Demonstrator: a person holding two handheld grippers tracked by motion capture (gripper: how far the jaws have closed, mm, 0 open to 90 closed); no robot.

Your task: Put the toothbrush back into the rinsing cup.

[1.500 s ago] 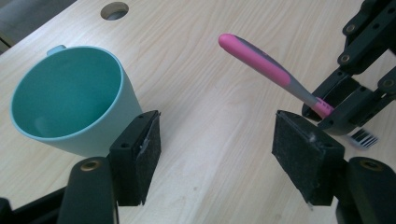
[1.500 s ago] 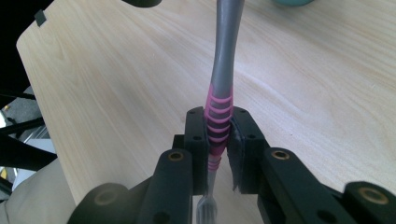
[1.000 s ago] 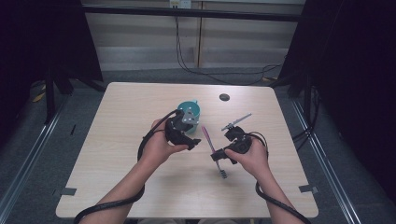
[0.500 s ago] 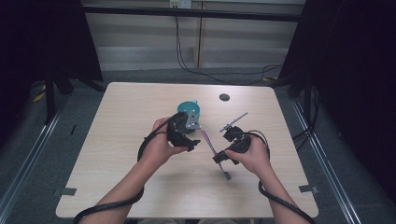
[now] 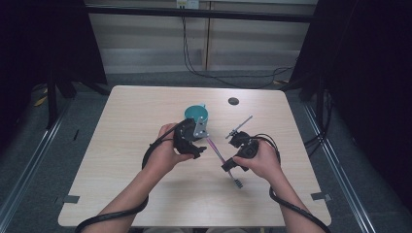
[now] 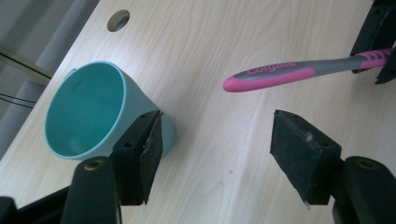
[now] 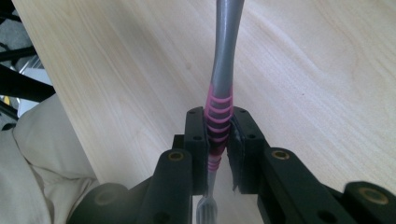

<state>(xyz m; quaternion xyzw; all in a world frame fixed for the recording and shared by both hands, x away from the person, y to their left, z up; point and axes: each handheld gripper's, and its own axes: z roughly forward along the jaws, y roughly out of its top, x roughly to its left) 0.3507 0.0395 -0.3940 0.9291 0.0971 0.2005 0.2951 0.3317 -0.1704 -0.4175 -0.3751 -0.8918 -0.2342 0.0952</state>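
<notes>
A grey and pink toothbrush (image 5: 219, 154) hangs slantwise over the table, and my right gripper (image 5: 229, 165) is shut on its ribbed pink neck (image 7: 218, 122). The bristle head (image 7: 205, 211) points back toward the person, and the pink handle end (image 6: 243, 81) points at the left gripper. My left gripper (image 5: 200, 144) stands open just short of that handle end, its pads (image 6: 299, 161) empty. A teal cup (image 5: 197, 114) stands upright on the table just beyond the left gripper, beside the left pad (image 6: 150, 149) in the left gripper view.
The light wooden table (image 5: 126, 160) has a round cable hole (image 5: 233, 101) behind the cup. Black cables trail from both grippers toward the person. The table's near edge and pale clothing (image 7: 37, 158) appear in the right gripper view.
The left gripper has edged a little to the right, toward the toothbrush handle. The right gripper still holds the toothbrush and has barely shifted.
</notes>
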